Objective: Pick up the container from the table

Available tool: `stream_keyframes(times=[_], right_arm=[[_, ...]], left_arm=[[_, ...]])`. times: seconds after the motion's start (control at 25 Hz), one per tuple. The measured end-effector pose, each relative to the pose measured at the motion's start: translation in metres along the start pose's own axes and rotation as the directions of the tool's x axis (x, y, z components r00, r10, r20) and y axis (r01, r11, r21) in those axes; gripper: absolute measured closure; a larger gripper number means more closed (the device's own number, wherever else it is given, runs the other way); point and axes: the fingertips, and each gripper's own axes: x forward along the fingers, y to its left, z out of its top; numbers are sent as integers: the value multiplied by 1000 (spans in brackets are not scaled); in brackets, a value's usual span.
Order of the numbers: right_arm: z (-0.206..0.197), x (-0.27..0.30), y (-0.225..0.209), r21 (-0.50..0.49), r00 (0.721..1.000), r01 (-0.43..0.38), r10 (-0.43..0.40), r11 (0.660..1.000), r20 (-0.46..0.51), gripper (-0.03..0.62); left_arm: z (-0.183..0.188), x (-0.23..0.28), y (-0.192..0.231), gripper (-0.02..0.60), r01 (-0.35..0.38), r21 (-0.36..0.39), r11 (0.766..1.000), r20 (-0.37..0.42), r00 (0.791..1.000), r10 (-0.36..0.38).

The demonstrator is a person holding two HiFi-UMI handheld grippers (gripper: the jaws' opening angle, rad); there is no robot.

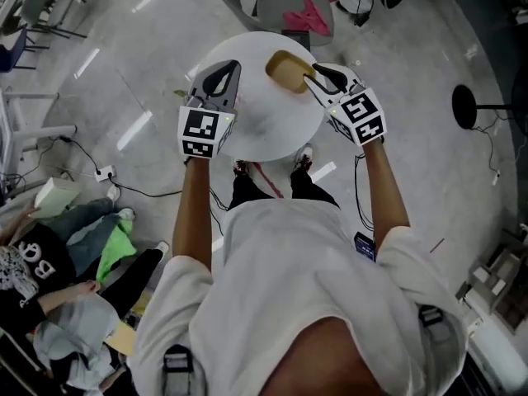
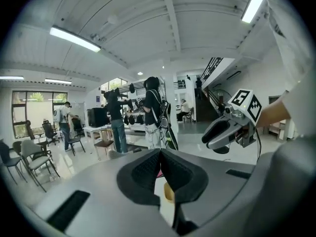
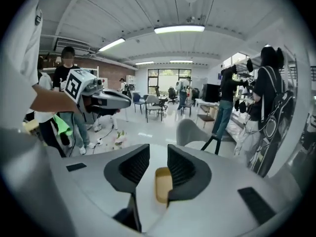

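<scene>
A shallow tan container (image 1: 288, 71) lies at the far side of the round white table (image 1: 272, 130). My right gripper (image 1: 317, 78) hovers at the container's right edge, and I cannot tell if it touches. In the right gripper view the right gripper (image 3: 158, 156) is open, and the container (image 3: 163, 184) shows through the gap just beyond the pads, with nothing pressed between them. My left gripper (image 1: 225, 67) is over the table's left part, apart from the container. The left gripper (image 2: 159, 152) is shut on nothing, and a sliver of the container (image 2: 169, 192) shows below its jaws.
A grey chair with a pink cloth (image 1: 307, 15) stands just beyond the table. A person sits on the floor at the lower left (image 1: 33, 262), with cables (image 1: 107, 173) nearby. A black round stand base (image 1: 464, 106) is to the right. Several people stand at tables (image 2: 116, 127) in the background.
</scene>
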Motion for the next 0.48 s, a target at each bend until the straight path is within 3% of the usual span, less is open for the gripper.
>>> stream_keyframes(times=[0.2, 0.48], right_arm=[[-63, 51, 0, -20, 983, -120, 116, 993, -144, 456], [-143, 108, 15, -38, 903, -262, 231, 964, -362, 430]], left_arm=[[-39, 9, -6, 565, -60, -55, 997, -66, 996, 56], [-90, 9, -16, 565, -111, -125, 986, -146, 985, 93]])
